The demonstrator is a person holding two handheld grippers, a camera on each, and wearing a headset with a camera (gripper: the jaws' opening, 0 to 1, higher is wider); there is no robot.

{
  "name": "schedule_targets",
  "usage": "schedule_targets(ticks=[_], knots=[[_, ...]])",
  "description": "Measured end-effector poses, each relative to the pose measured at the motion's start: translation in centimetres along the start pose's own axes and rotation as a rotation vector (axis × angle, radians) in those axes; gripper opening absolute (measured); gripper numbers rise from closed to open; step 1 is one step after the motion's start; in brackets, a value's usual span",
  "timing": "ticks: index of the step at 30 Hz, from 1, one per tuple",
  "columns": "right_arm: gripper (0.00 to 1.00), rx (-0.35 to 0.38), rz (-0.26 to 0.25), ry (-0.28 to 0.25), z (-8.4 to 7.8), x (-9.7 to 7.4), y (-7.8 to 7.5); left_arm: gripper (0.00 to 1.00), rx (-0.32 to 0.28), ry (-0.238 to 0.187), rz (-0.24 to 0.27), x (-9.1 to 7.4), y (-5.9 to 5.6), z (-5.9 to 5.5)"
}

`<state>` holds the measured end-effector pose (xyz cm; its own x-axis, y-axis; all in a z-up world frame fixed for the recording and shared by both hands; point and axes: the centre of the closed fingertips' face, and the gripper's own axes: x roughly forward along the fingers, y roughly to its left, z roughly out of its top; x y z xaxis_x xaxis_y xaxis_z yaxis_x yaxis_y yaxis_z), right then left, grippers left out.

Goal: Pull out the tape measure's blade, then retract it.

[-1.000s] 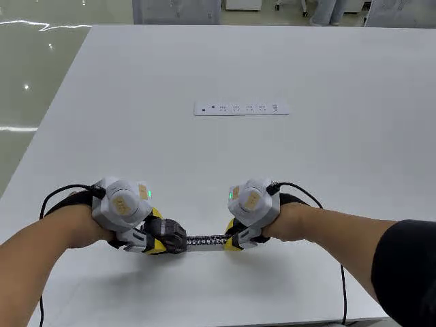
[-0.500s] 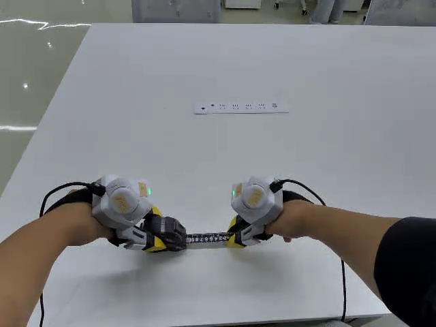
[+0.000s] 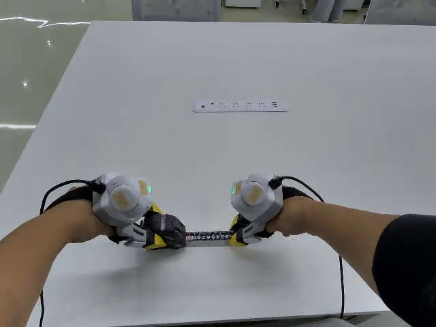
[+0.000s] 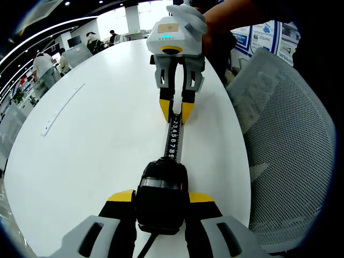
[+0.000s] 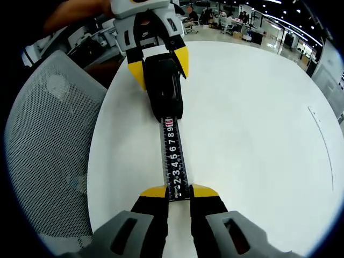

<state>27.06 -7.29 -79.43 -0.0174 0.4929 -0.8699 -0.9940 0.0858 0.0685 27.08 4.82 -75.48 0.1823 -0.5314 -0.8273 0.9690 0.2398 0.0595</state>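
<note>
A black tape measure case (image 3: pixel 169 230) lies on the white table near the front edge, gripped by my left gripper (image 3: pixel 155 236), which is shut on it. The case (image 4: pixel 161 192) sits between the yellow-tipped jaws in the left gripper view. A short length of black blade (image 3: pixel 208 236) with white numbers runs rightward to my right gripper (image 3: pixel 236 238), shut on the blade's end. In the right gripper view the blade (image 5: pixel 172 156) stretches from my right gripper (image 5: pixel 178 193) up to the case (image 5: pixel 164 86). My right gripper (image 4: pixel 176 111) faces the left one in the left gripper view.
A white power strip (image 3: pixel 240 106) lies flat at mid-table. The table (image 3: pixel 327 136) spreads wide beyond it. A grey mesh chair back (image 4: pixel 285 150) stands just off the near edge. Black cables (image 3: pixel 54 194) trail from both grippers.
The right gripper has edged a little to the right, drawing slightly more blade out of the case. The left gripper stays put on the case.
</note>
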Motion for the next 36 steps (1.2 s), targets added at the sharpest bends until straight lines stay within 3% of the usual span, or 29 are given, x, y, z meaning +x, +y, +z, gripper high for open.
schedule_targets(ticks=[36], knots=[[0.10,-0.019,-0.011,0.012,-1.2,-0.6,-0.4,0.30,-0.011,-0.004,0.005,0.1,0.1,0.0]])
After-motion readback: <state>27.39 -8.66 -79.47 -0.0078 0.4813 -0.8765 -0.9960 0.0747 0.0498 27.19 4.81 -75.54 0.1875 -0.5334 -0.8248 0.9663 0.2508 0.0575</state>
